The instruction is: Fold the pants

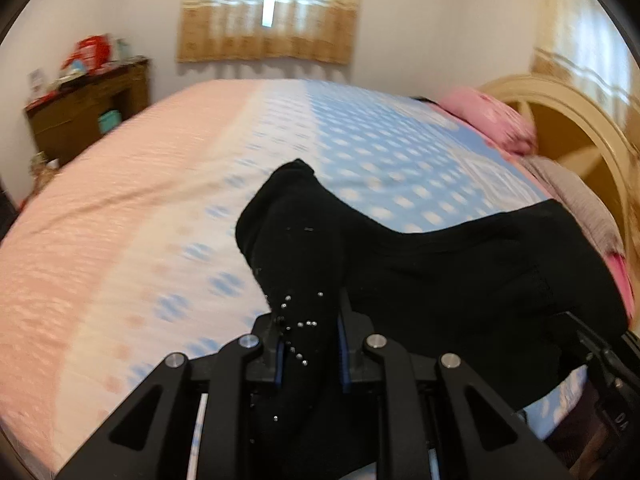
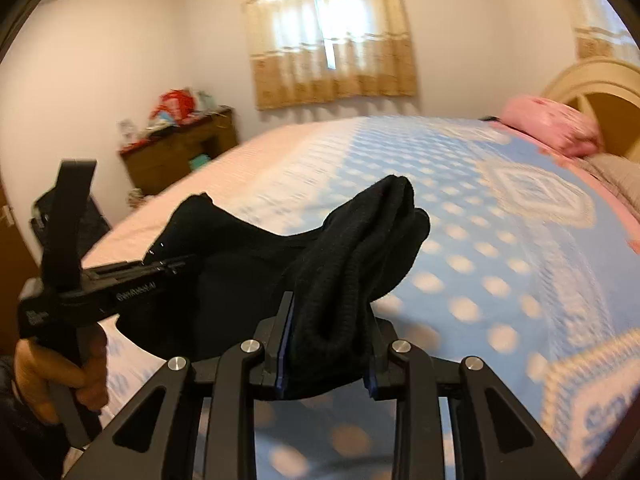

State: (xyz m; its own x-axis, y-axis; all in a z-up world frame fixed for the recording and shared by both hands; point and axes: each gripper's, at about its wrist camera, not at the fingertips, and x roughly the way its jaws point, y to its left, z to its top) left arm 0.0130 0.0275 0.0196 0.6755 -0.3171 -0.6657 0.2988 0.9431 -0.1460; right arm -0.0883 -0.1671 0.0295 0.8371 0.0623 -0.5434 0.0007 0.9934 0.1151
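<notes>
The black pants hang lifted above the bed, stretched between both grippers. My left gripper is shut on a bunched end of the fabric, which carries small shiny studs. In the right wrist view my right gripper is shut on a thick roll of ribbed black cloth, and the pants sag from it toward the left gripper, held by a hand. Part of the right gripper shows at the lower right edge of the left wrist view. The lower part of the pants is hidden behind the fingers.
The bed has a pink and blue patterned sheet. A pink pillow and a grey blanket lie by the curved headboard. A cluttered wooden cabinet stands at the far left wall, under a curtained window.
</notes>
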